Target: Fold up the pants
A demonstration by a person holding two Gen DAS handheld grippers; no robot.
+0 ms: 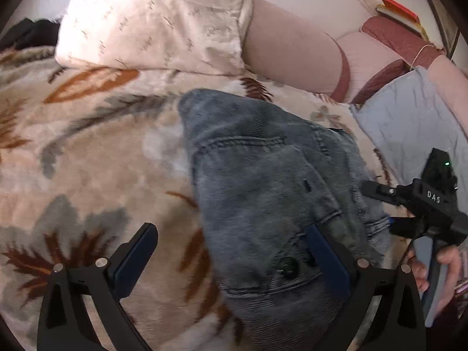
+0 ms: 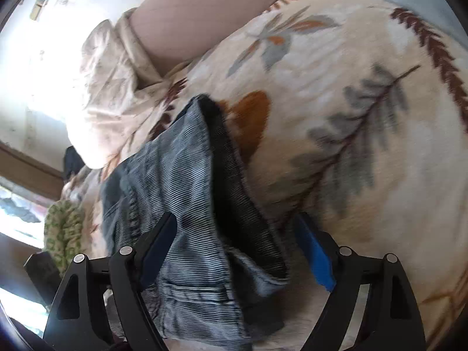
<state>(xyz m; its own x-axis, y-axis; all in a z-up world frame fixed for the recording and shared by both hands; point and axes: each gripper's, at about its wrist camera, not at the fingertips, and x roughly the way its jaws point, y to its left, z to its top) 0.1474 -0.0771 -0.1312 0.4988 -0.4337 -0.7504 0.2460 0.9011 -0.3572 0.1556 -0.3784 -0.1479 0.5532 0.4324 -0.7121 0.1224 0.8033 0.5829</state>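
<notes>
Blue-grey jeans lie folded in a bundle on a leaf-patterned blanket. My left gripper stands wide open over the near end of the jeans. Its right finger rests over the denim and its left finger hangs above bare blanket. At the jeans' right edge is my right gripper, held by a person's hand. In the right wrist view the jeans lie rumpled between the spread fingers of the right gripper, which is open. The pads do not press on the cloth.
A cream pillow and a pink cushion lie beyond the jeans. A grey-blue cloth lies at the right, with books behind it. Dark cloth sits at the far left. A green knitted item lies at the bed's edge.
</notes>
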